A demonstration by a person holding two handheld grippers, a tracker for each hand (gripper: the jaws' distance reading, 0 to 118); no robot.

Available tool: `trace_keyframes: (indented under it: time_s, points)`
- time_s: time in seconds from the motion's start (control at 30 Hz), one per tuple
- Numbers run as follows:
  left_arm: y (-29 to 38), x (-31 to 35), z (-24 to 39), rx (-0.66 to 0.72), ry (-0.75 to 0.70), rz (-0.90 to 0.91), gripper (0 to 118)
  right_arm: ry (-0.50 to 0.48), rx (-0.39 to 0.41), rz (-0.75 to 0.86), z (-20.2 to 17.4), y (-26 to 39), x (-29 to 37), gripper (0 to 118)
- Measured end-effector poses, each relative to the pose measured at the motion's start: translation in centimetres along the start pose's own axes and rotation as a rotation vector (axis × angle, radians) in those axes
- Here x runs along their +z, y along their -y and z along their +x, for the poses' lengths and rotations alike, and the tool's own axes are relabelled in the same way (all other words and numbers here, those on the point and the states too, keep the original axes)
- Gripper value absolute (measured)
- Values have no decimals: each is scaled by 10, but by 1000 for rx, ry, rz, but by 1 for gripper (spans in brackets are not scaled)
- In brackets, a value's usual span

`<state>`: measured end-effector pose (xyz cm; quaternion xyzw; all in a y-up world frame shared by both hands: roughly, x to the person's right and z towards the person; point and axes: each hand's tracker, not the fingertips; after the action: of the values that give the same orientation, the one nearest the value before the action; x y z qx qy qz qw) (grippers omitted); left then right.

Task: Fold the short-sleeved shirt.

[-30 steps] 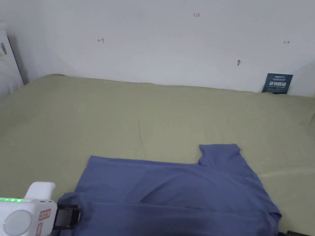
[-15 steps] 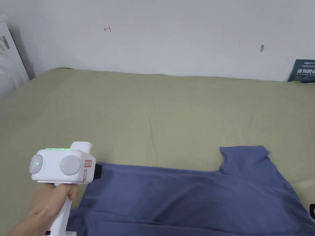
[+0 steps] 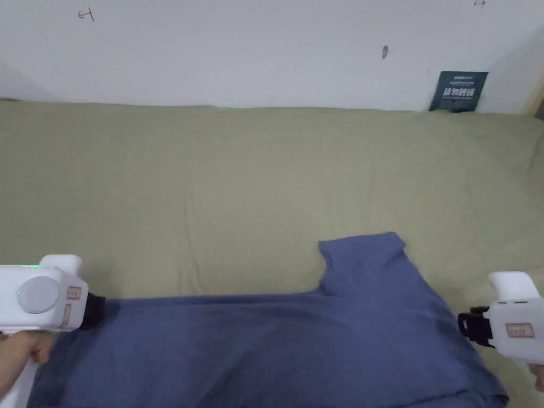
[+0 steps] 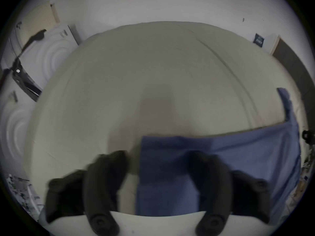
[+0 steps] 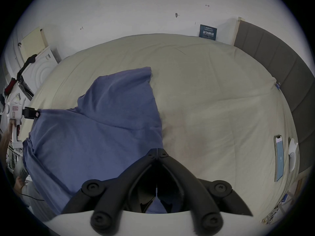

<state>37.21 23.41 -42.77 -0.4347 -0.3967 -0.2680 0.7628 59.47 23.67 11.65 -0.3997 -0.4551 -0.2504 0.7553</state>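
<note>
At the far left my left hand-held gripper (image 3: 98, 312) sits at the corner of the blue short-sleeved cotton shirt (image 3: 276, 350). In the left gripper view its black jaws stand apart, one over bare sheet, one over the cloth; the picture is blurred, so I cannot be sure it touches the fabric. The shirt lies spread across the near part of the olive-green bed sheet (image 3: 239, 175), one sleeve pointing toward the white wall (image 3: 265, 48). At the right, my right hand-held gripper (image 5: 157, 152) has its jaws met at the tips, right at the shirt's edge. A dark blue card (image 3: 458, 91) leans against the wall behind.
</note>
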Motion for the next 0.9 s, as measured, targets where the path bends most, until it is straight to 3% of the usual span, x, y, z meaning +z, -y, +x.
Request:
trace_keyframes:
  time_s: [0.13,0.17,0.2,0.23,0.27,0.4,0.43,0.47,0.5,0.53,0.57,0.6,0.8,0.9]
  points:
    - [-1,-5,-7,18,53,-29,0,-10,-8,-7,5,-19,-12,9]
    - [-1,-5,-8,19,51,-29,0,-8,-6,-28,14,-28,-21,35]
    - [-1,-5,-10,23,53,-29,0,-16,-3,-61,15,-33,-28,89]
    - [-3,-11,-7,25,54,-29,0,-36,3,-100,14,-38,-36,117]
    - [-4,-11,-9,24,55,-29,0,-21,5,-80,11,-42,-40,118]
    - [-3,-12,-7,-5,45,-23,0,-20,39,-130,4,-58,-63,118]
    - [-4,-13,-8,-10,45,-24,0,22,46,-185,-6,-61,-63,117]
    - [-6,-14,-9,-11,45,-26,0,36,54,-216,-8,-62,-67,102]
    - [-3,-15,-6,-13,41,-24,0,34,80,-193,-10,-61,-66,64]
    - [-4,-15,-7,-14,41,-26,0,81,110,-181,-12,-60,-60,60]
    - [-5,-14,-7,-19,40,-26,0,30,101,-172,-12,-62,-59,43]
    - [-6,-12,-9,-21,40,-25,0,8,95,-161,-12,-62,-53,2]
    - [10,16,-18,-8,56,-20,0,-54,77,-72,-24,-39,3,2]
    - [25,41,-24,-9,63,0,0,-130,13,-36,4,-34,27,2]
